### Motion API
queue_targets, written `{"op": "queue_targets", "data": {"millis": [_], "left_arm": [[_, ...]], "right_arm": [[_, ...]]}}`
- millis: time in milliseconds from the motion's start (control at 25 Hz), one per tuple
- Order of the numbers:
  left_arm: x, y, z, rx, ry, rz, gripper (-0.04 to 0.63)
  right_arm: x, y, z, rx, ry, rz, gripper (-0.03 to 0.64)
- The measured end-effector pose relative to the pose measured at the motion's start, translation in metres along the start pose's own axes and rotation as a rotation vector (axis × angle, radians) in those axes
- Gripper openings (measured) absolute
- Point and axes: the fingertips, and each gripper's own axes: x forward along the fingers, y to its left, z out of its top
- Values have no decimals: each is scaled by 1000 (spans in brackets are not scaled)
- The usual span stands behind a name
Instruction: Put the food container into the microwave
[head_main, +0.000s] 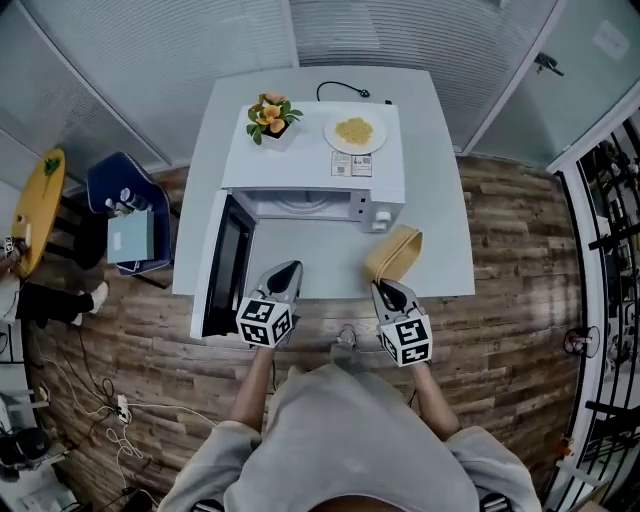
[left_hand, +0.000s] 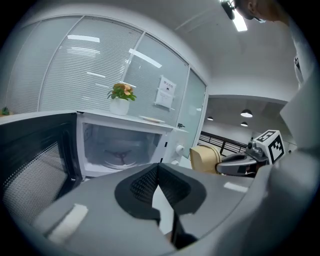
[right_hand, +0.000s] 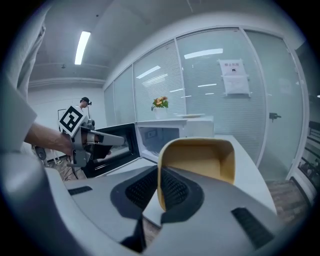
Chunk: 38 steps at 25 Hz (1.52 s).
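Food container (head_main: 393, 254) hangs tilted, rim pinched by right gripper (head_main: 384, 289); left gripper (head_main: 290, 270) closed, empty.

Tan food container (head_main: 393, 255), rounded-rectangular and empty, is tipped up on edge. My right tongs (head_main: 386, 288) are clamped on one side wall. The white microwave (head_main: 310, 165) sits on the counter (head_main: 440, 200) ahead of both tongs. Its door is swung wide toward my left tongs (head_main: 285, 275), and the turntable shows in the cavity.
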Motion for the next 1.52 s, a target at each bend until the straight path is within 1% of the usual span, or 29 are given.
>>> {"op": "queue_targets", "data": {"millis": [280, 440, 600, 760, 960, 1160, 1360, 1520], "left_arm": [[-12, 14, -4, -27, -16, 73, 11], [-20, 20, -9, -43, -22, 92, 11], [-26, 29, -15, -58, -29, 94, 11], [-28, 40, -18, -71, -35, 72, 11], [-27, 46, -25, -80, -27, 18, 11], [-27, 46, -32, -81, -7, -35, 11], [-27, 50, -34, -87, 2, -56, 11], [-28, 54, -37, -92, 8, -56, 11]], "right_arm": [[19, 27, -4, -54, 31, 126, 26], [24, 44, -8, -68, 49, 169, 26], [30, 59, -12, -79, 66, 190, 26], [39, 73, -12, -99, 84, 190, 26], [51, 89, -13, -128, 113, 159, 26], [61, 101, -12, -128, 128, 142, 26], [70, 104, -10, -159, 143, 147, 26], [77, 104, -7, -195, 158, 162, 26]]}}
